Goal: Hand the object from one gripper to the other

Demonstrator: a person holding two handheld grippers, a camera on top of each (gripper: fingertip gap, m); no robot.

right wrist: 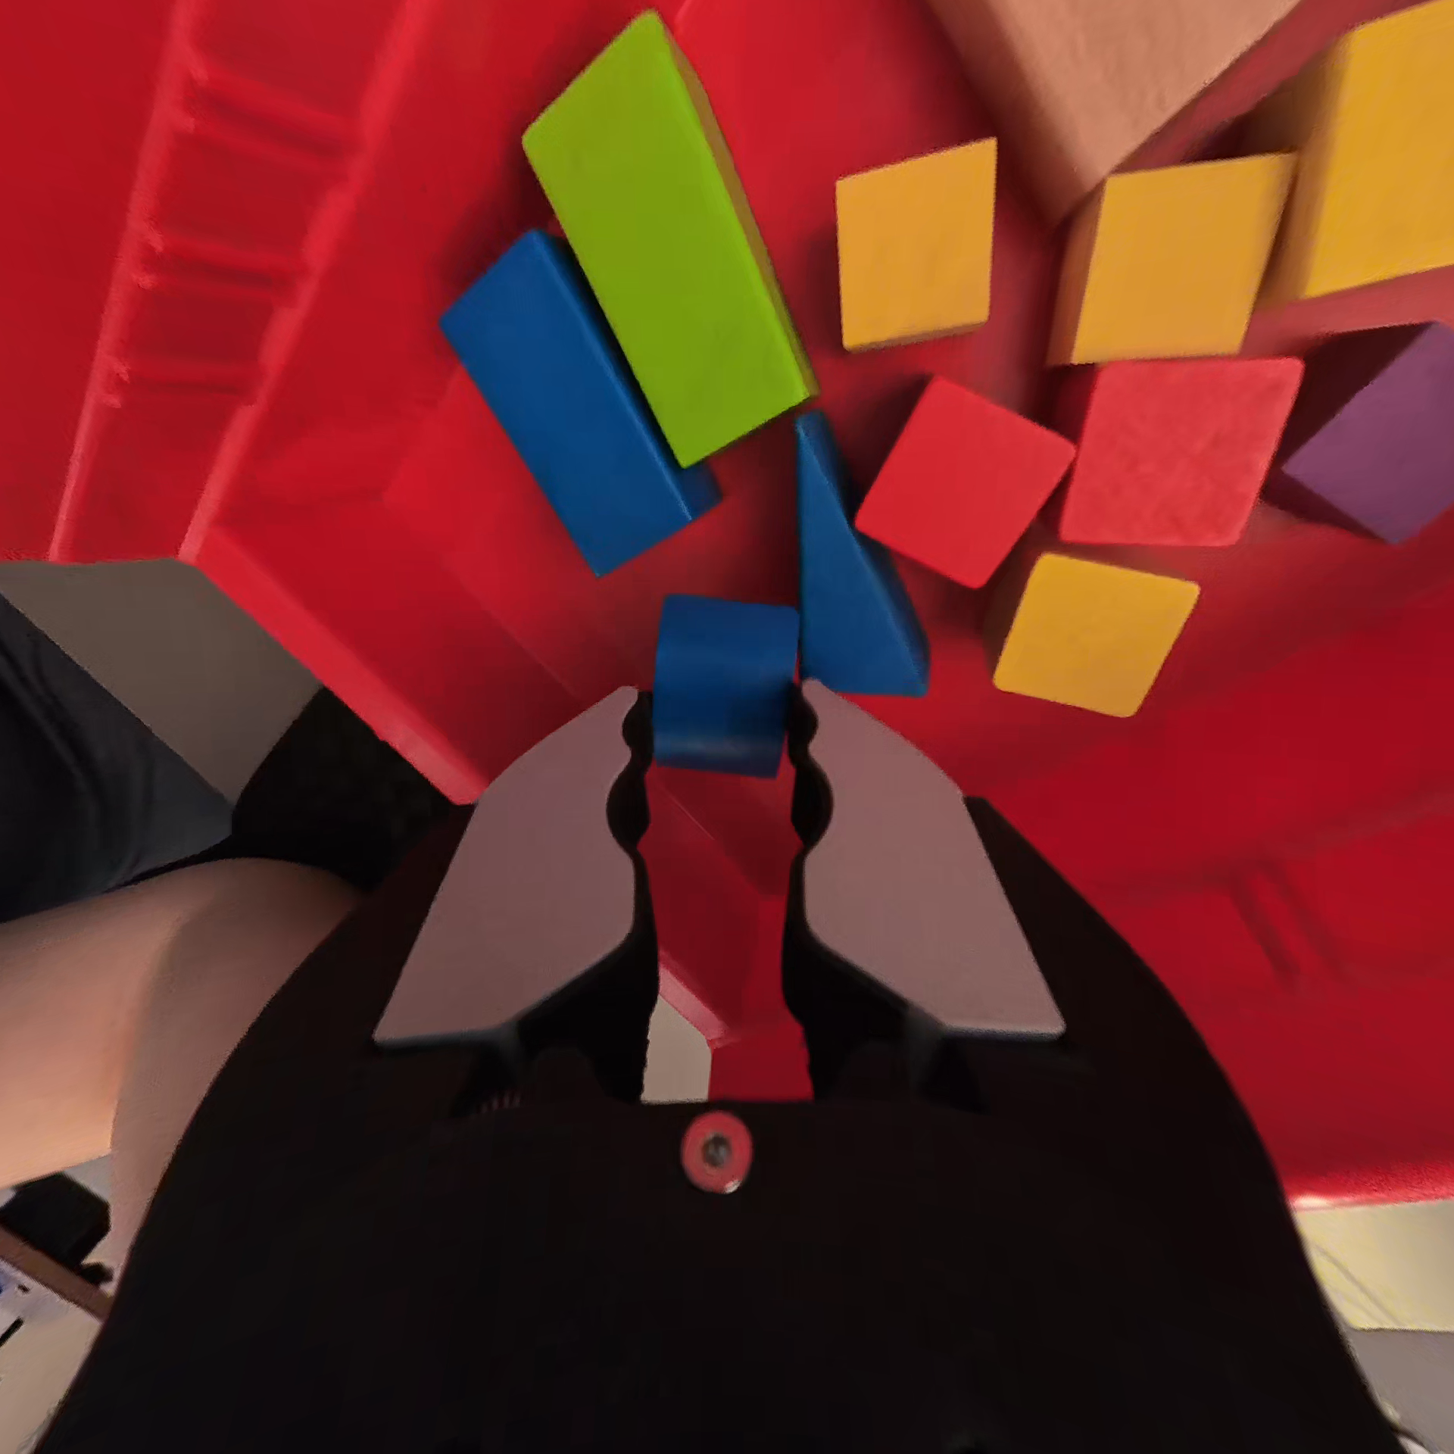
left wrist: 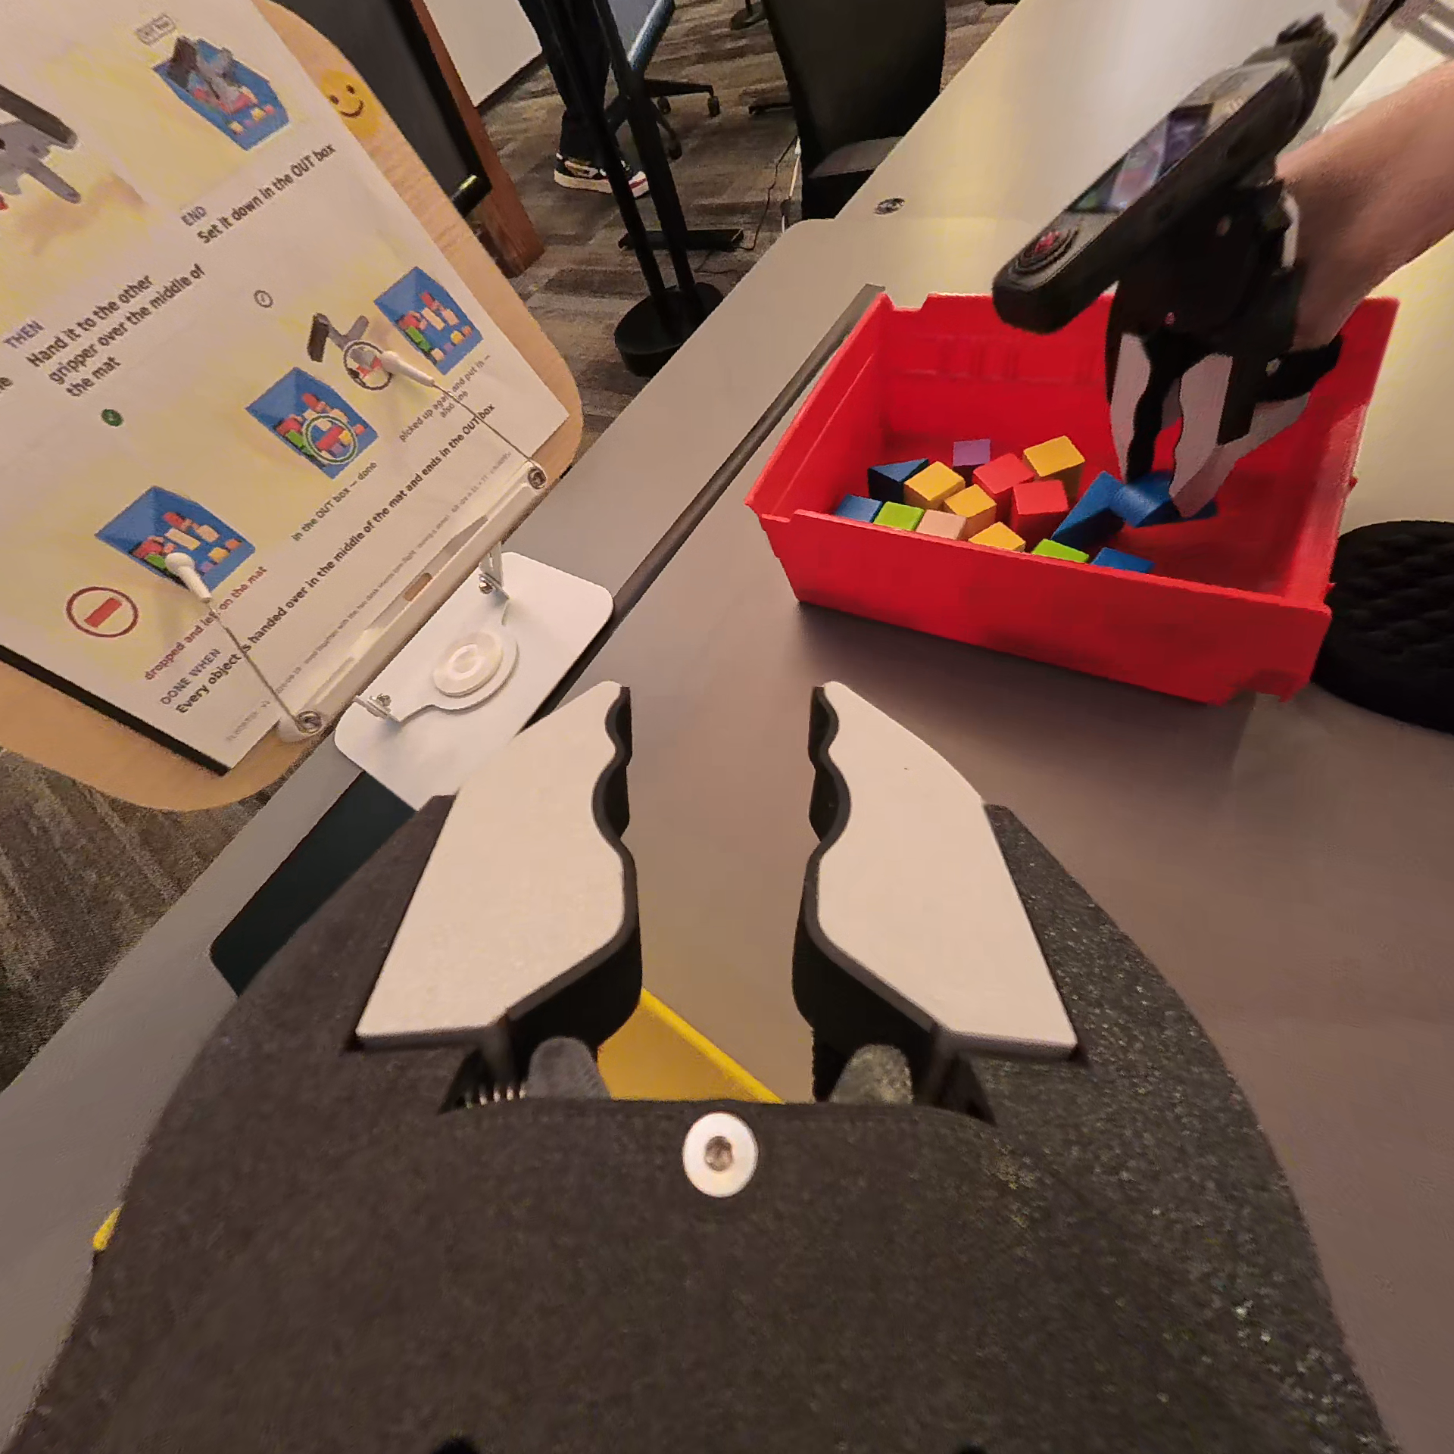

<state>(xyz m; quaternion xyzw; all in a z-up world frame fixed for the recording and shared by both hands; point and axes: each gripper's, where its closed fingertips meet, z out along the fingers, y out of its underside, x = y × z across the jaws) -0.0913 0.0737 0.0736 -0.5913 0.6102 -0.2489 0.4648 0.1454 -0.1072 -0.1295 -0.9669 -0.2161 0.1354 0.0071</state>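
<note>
Your right hand-held gripper (right wrist: 720, 700) reaches into the red plastic bin (left wrist: 1023, 614) near the counter's (left wrist: 787, 787) far edge, clenched on a small, smooth blue block (right wrist: 720, 684) with a rounded top. Beside it, touching, lies a blue wedge (right wrist: 850, 598); glossy yellow, red and green blocks crowd farther along the bin floor. Your left hand-held gripper (left wrist: 720, 696) hangs released over bare dark counter.

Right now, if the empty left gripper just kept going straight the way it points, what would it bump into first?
Probably the dark table. The left gripper, jaws open, tilts down toward bare tabletop, with the red bin off to the right of that line. Depth is hard to judge.
</note>
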